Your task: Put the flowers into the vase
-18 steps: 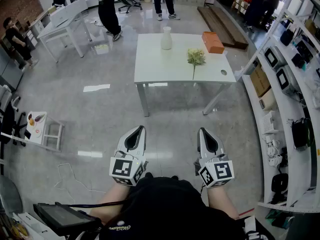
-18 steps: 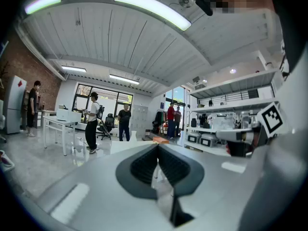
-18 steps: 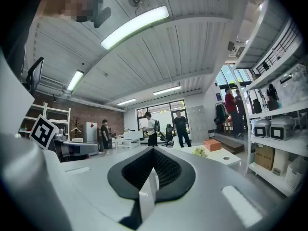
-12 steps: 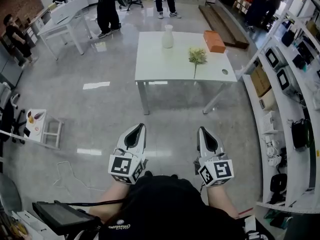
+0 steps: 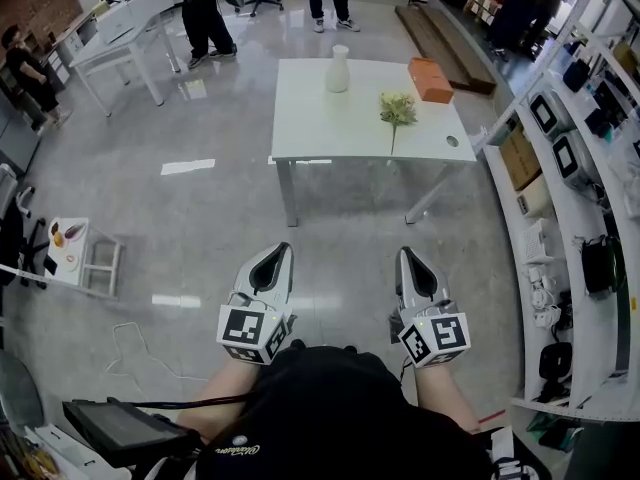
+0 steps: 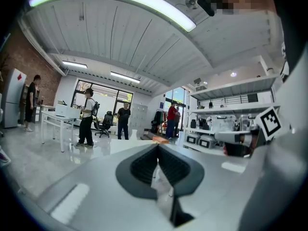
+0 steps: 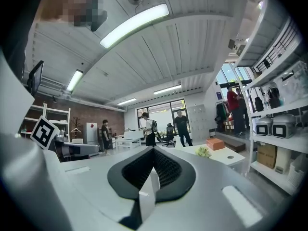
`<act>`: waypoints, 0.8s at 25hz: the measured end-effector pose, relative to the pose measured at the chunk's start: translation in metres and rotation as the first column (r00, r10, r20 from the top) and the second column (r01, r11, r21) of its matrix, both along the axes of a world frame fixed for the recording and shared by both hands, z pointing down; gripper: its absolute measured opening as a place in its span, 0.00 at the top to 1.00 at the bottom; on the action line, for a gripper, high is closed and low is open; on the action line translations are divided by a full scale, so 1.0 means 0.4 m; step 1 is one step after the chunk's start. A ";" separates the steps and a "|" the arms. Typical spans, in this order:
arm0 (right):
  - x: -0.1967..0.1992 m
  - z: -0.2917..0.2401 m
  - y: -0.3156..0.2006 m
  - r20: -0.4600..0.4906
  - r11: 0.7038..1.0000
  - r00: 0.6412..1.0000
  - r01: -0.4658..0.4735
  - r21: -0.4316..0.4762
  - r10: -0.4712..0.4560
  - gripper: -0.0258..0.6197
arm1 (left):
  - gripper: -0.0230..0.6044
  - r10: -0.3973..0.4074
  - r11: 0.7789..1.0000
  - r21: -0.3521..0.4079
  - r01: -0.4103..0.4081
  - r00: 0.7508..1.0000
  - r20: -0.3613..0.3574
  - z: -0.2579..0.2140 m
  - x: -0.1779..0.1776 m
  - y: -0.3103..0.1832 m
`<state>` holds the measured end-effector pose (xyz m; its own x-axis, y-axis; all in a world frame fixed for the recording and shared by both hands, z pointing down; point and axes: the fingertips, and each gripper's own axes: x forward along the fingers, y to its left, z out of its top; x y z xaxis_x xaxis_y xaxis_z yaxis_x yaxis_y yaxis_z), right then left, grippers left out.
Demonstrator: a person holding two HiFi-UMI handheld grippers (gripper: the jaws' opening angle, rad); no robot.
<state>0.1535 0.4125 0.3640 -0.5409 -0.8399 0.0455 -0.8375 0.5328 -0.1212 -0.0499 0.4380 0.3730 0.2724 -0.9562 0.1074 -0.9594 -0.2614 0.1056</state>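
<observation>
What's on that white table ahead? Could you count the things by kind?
Vase: 1
Flower bunch: 1
Orange box: 1
Total on the table: 3

At eleven o'clock a standing person (image 5: 205,18) is cut off at the waist; the flowers (image 5: 397,111) at one o'clock are too small to count.

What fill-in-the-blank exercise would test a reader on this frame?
The box on the table is ____ in colour.
____ of the flowers are in the vase.
The left gripper and right gripper are both shut, holding ____.
Missing words: orange; None; nothing.
</observation>
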 end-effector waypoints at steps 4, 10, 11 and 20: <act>-0.029 0.009 -0.012 -0.014 1.000 1.000 -0.028 -0.004 0.028 0.96 | 0.95 0.012 1.000 0.000 -0.012 1.000 0.001 0.004 -0.039 -0.019; -0.082 0.046 -0.050 -0.032 0.997 0.997 -0.064 -0.032 0.063 0.96 | 0.95 0.035 0.999 -0.040 -0.035 0.999 0.000 0.042 -0.103 -0.057; -0.080 0.054 -0.063 -0.034 0.997 0.997 -0.067 -0.039 0.066 0.96 | 0.95 0.034 0.998 -0.046 -0.034 0.999 -0.001 0.048 -0.105 -0.070; -0.038 0.104 -0.307 -0.019 0.997 0.998 -0.059 -0.058 0.058 0.96 | 0.95 0.014 0.998 -0.061 -0.013 1.000 0.019 0.082 -0.081 -0.298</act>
<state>0.1384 0.2895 0.4057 -0.4897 -0.8656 0.1042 -0.8692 0.4754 -0.1360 -0.0822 0.3190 0.4057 0.2828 -0.9439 0.1704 -0.9578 -0.2682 0.1034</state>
